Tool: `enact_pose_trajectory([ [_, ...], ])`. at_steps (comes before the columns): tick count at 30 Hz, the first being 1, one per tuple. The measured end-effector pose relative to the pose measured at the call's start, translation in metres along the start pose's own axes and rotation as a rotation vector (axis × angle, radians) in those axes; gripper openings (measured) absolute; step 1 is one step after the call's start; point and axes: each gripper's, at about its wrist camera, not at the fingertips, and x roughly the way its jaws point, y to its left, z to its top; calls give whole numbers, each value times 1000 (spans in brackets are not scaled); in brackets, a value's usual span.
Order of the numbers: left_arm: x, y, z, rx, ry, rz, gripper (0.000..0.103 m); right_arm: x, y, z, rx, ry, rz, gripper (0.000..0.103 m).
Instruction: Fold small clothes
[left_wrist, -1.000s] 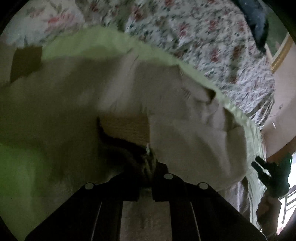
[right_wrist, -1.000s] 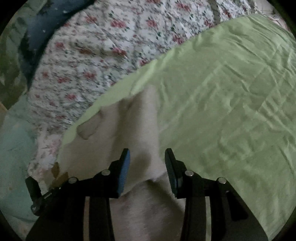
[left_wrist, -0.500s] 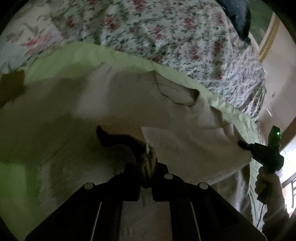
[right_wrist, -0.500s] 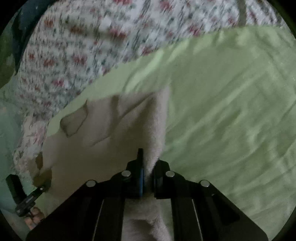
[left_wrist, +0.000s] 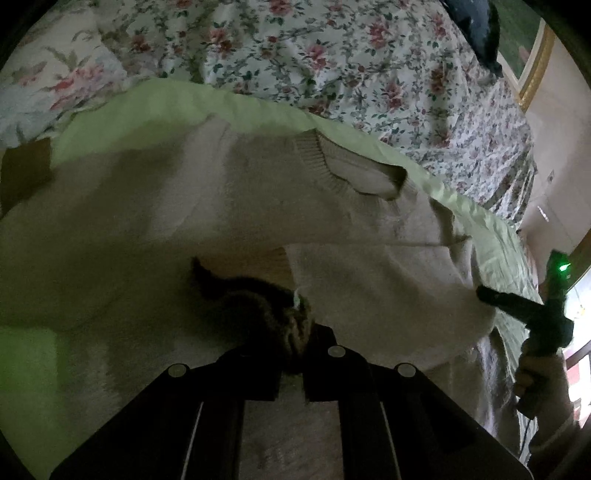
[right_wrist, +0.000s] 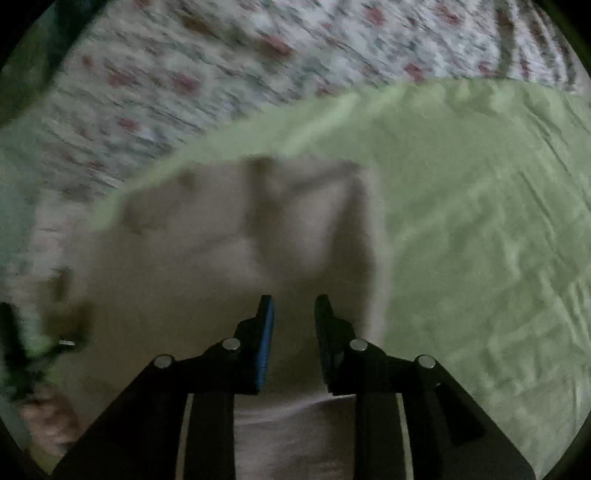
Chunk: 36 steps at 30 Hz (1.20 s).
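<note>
A beige knit sweater lies on a light green sheet, its ribbed neckline toward the floral bedding. My left gripper is shut on a bunched dark-and-beige part of the sweater at its lower edge. In the left wrist view my right gripper is at the sweater's right edge. In the blurred right wrist view my right gripper is open just above the sweater, with nothing between its fingers.
Floral bedding lies beyond the green sheet. A dark garment sits at the far right corner near a gold frame. A brown patch shows at the left edge.
My right gripper opened and let go of the sweater's edge it was shut on half a second ago. The right part of the sweater now lies folded over. My left gripper stays shut.
</note>
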Motion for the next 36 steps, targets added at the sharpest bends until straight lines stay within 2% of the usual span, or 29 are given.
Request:
enact_pose_trajectory([
  [1,-1,3,-2,-2,6,2,8,-1,-4,2,30,11,-12,24],
  [2,-2,7,-4,-1,14,5,8,-4,-11,3,87,15,17,24],
  [4,-9,12,-9,-1,19,18,12,-9,-15,-2,119,-2,46,25],
  [5,-16,16,-11,-2,14,25,13,-12,-16,-4,107,-9,37,27],
  [8,-38,27,-16,-8,-12,56,14,-20,-4,-13,68,-36,67,46],
  [11,-61,41,-15,-22,-43,95,15,-23,7,-26,40,-42,121,46],
  [13,-80,58,-10,-44,-71,157,26,-26,17,-39,20,-36,160,46],
  [15,-96,71,-2,-36,-108,279,57,-26,31,-43,10,-24,193,47],
  [18,-108,86,16,19,-146,477,73,-28,43,-56,4,-2,229,47],
  [20,-103,98,32,66,-133,564,77,-26,50,-64,3,19,242,47],
  [22,-93,110,45,90,-117,608,77,-24,56,-71,3,43,259,47],
  [25,-66,138,67,109,-39,612,77,-21,63,-79,-5,71,269,47],
  [28,-40,152,77,137,16,622,80,-19,65,-83,6,84,281,47],
  [31,-17,172,82,123,62,661,82,-17,67,-86,10,97,291,47],
  [32,-15,179,84,104,60,657,82,-16,68,-86,11,101,294,47],
  [34,-17,193,90,50,42,641,65,-15,70,-87,10,106,297,47],
  [36,-22,203,95,9,33,634,21,-14,71,-88,7,108,294,47],
])
